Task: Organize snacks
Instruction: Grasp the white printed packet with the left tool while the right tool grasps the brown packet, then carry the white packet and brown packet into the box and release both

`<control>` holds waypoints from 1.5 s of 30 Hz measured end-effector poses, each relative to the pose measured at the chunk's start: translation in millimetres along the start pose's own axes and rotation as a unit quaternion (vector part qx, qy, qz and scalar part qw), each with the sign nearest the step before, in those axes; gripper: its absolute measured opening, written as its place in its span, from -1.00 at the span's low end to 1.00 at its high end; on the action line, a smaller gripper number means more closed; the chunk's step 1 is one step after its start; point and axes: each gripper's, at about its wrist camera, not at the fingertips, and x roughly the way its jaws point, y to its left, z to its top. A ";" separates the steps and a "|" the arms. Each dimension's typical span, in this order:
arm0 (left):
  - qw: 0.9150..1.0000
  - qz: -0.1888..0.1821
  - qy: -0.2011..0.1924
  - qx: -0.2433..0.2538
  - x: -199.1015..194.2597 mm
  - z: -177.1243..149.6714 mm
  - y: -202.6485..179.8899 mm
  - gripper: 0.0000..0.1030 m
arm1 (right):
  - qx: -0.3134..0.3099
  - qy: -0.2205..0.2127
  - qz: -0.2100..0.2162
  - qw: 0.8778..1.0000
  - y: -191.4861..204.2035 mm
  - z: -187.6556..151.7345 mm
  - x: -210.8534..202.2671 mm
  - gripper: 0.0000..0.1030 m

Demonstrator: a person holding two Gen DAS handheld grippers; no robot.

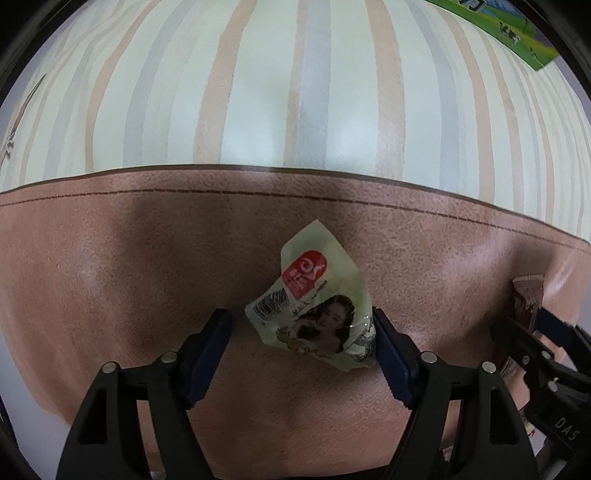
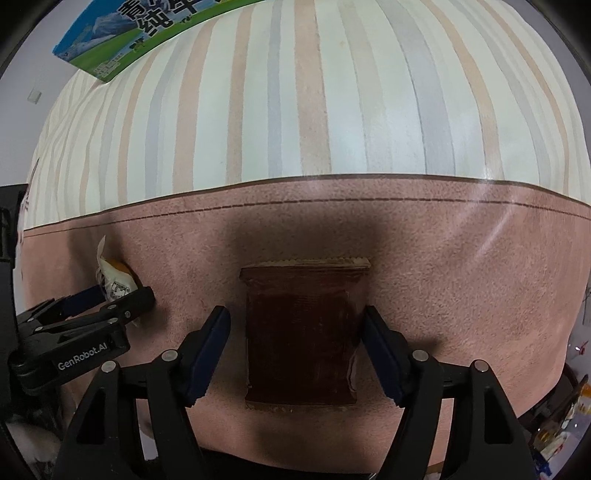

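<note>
Left gripper [image 1: 301, 326] — fingers spread around pale snack packet [image 1: 312, 299] on the bench [image 1: 110, 266]. Right gripper [image 2: 295, 326] — fingers spread astride brown snack packet [image 2: 299, 332], both apparently poised for sorting.

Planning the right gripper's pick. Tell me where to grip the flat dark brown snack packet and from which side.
Grip the flat dark brown snack packet across its middle, on its two long side edges, coming straight down. It lies flat, crimped ends fore and aft, and the open right gripper already straddles those sides.

Green carton [image 2: 147, 33] cut off at edge
</note>
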 end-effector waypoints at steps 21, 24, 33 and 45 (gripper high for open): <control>0.998 -0.010 -0.039 0.048 -40.2 4.6 -18.8 -0.01 | -0.011 -0.053 0.005 0.999 11.7 -10.0 -41.8 0.19; 0.997 -0.030 -0.036 0.055 -43.2 10.3 -20.7 -0.01 | -0.009 -0.063 0.012 0.998 10.8 -4.2 -53.6 0.19; 0.983 -0.168 0.051 -0.058 -12.6 20.1 35.2 0.36 | 0.032 -0.024 0.051 0.998 -16.7 14.5 -34.3 0.19; 0.995 -0.084 0.026 -0.039 -11.4 29.5 14.7 0.01 | 0.033 -0.024 0.045 0.998 -19.1 14.2 -24.4 0.19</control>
